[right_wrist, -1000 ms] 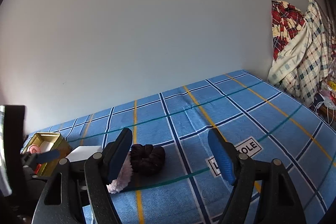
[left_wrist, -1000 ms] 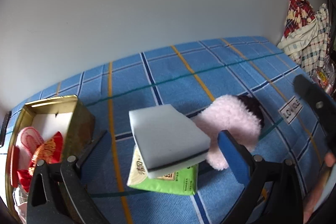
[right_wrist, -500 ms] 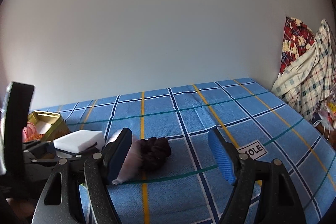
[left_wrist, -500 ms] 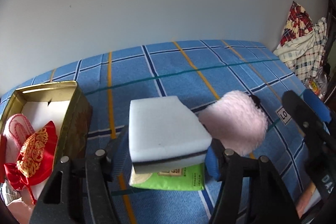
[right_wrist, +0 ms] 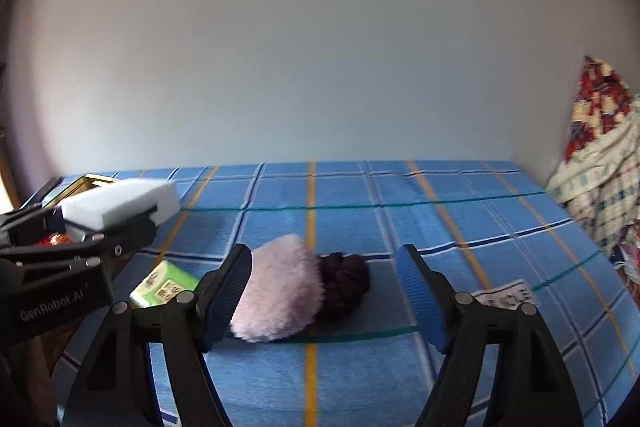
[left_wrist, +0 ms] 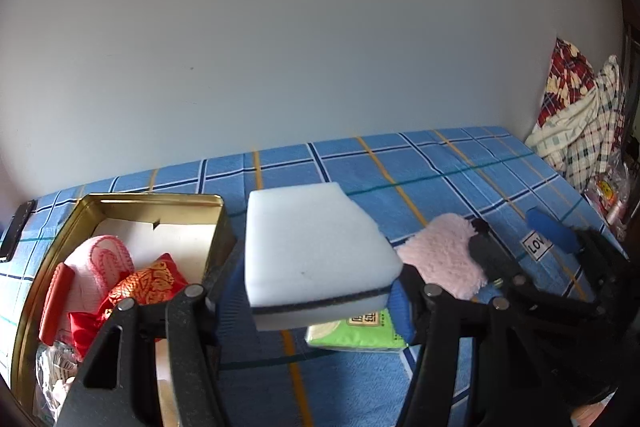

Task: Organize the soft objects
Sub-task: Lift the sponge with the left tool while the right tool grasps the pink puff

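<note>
My left gripper [left_wrist: 316,291] is shut on a white sponge block [left_wrist: 312,247] with a dark underside, held above the bed next to the gold tin [left_wrist: 160,201]; the sponge also shows in the right wrist view [right_wrist: 120,205]. The tin holds a pink knit item [left_wrist: 100,263] and a red embroidered pouch [left_wrist: 148,283]. My right gripper [right_wrist: 326,295] is open, above a pink fluffy pad [right_wrist: 280,295] and a dark scrunchie [right_wrist: 346,277]. A green tissue pack [left_wrist: 360,331] lies under the sponge.
The blue plaid bed sheet [right_wrist: 400,219] runs to a white wall. Plaid clothes [right_wrist: 600,179] pile at the right edge. A dark phone-like object [left_wrist: 16,235] lies at the far left. A white label [right_wrist: 506,297] is on the sheet.
My left gripper closed on the sponge and lifted it, moving left toward the tin. My right gripper moved left and nearer to the pink pad and scrunchie.
</note>
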